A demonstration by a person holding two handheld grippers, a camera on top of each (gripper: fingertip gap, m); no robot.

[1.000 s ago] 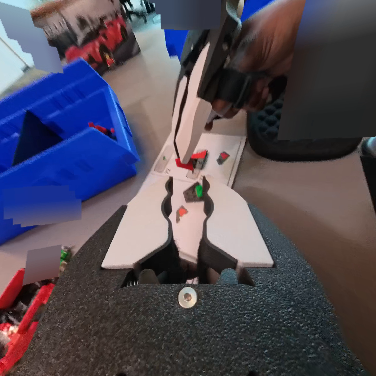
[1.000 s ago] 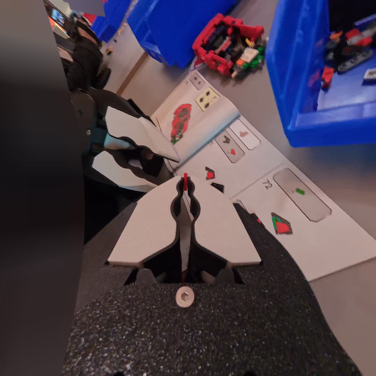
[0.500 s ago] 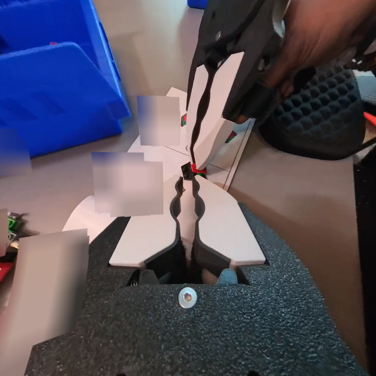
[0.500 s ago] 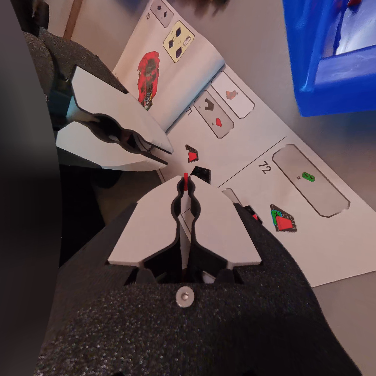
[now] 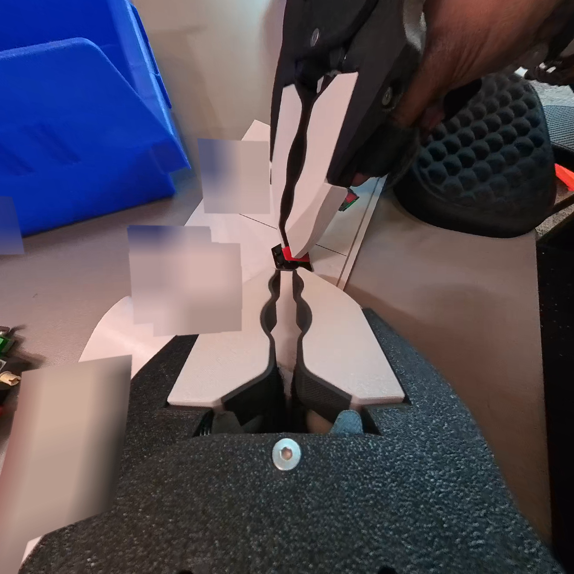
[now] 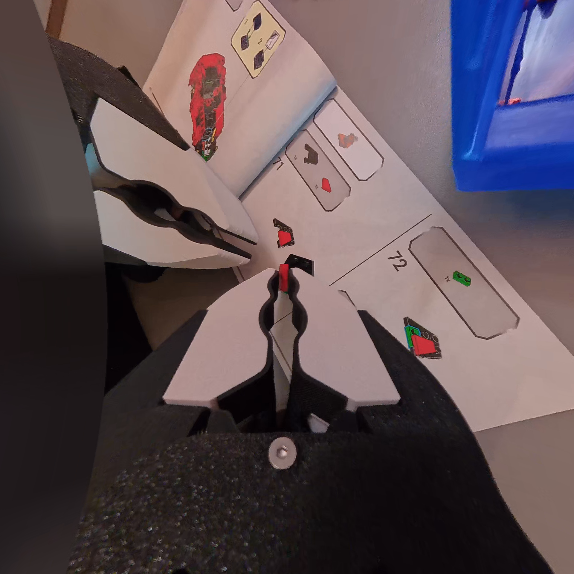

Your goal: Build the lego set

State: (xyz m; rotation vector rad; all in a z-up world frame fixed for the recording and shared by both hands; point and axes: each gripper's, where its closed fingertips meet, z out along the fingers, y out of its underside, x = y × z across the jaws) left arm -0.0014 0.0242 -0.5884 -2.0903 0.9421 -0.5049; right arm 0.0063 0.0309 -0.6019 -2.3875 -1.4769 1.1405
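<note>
My right gripper is shut on a thin red piece, held edge-on at its tips. It comes down from above in the left wrist view, where the red piece touches a small black piece. The black piece lies on the open instruction booklet, just beyond the right fingertips. My left gripper points at the black piece from close by, with its jaws nearly together and nothing between them. It shows at the left of the right wrist view, apart from the black piece.
A blue bin stands at the left, and a blue bin also shows at the top right of the right wrist view. A black bumpy cushion sits at the right. Part of a built model shows at the left edge. A hand holds the right gripper. My left and right fingertips are right by each other.
My left gripper's jaws have closed from open to nearly together. My right gripper has come down with the red piece onto the black piece. Both grippers have moved closer together.
</note>
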